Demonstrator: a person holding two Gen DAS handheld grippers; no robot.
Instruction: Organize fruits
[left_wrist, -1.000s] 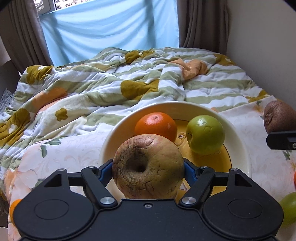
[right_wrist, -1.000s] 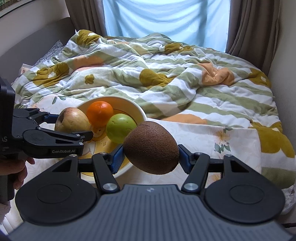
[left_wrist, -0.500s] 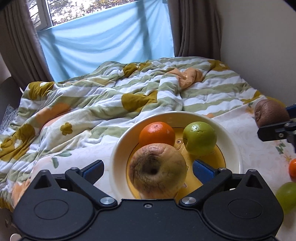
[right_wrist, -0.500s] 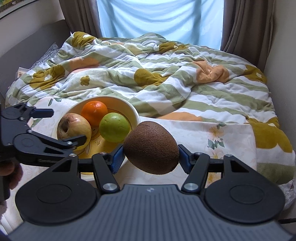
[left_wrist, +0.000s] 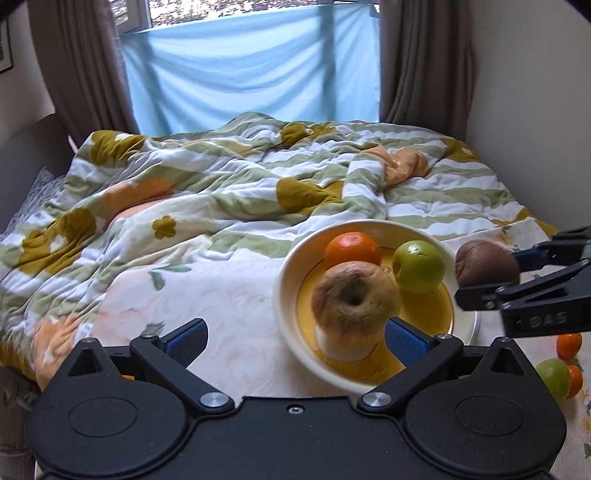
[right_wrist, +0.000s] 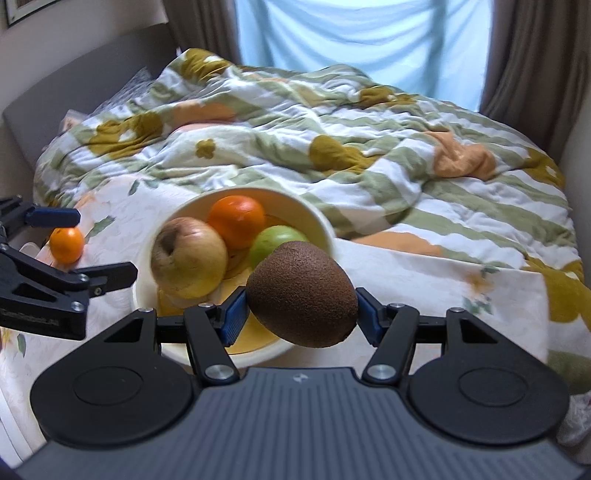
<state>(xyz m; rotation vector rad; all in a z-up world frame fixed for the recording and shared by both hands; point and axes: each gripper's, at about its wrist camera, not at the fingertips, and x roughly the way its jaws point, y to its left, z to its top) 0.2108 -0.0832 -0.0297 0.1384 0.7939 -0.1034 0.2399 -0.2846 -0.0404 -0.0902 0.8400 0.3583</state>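
A cream bowl (left_wrist: 291, 266) with a yellow inside sits on the bed and holds a wrinkled yellow apple (left_wrist: 352, 299), an orange (left_wrist: 352, 249) and a green apple (left_wrist: 419, 266). My left gripper (left_wrist: 295, 336) is open and empty, drawn back to the bowl's near left. My right gripper (right_wrist: 297, 314) is shut on a brown kiwi (right_wrist: 301, 293) and holds it above the bowl's (right_wrist: 321, 221) near right rim. In the left wrist view the kiwi (left_wrist: 485, 267) hangs at the bowl's right edge.
A rumpled striped floral quilt (left_wrist: 221, 192) lies behind the bowl. Loose fruit lies on the sheet: a small orange (right_wrist: 66, 244) left of the bowl, and a green fruit (left_wrist: 554, 374) with small oranges (left_wrist: 569, 345) at its right. Walls and curtains close in behind.
My left gripper opened, let the wrinkled apple go into the bowl and drew back to the left. My right gripper moved the kiwi closer over the bowl.
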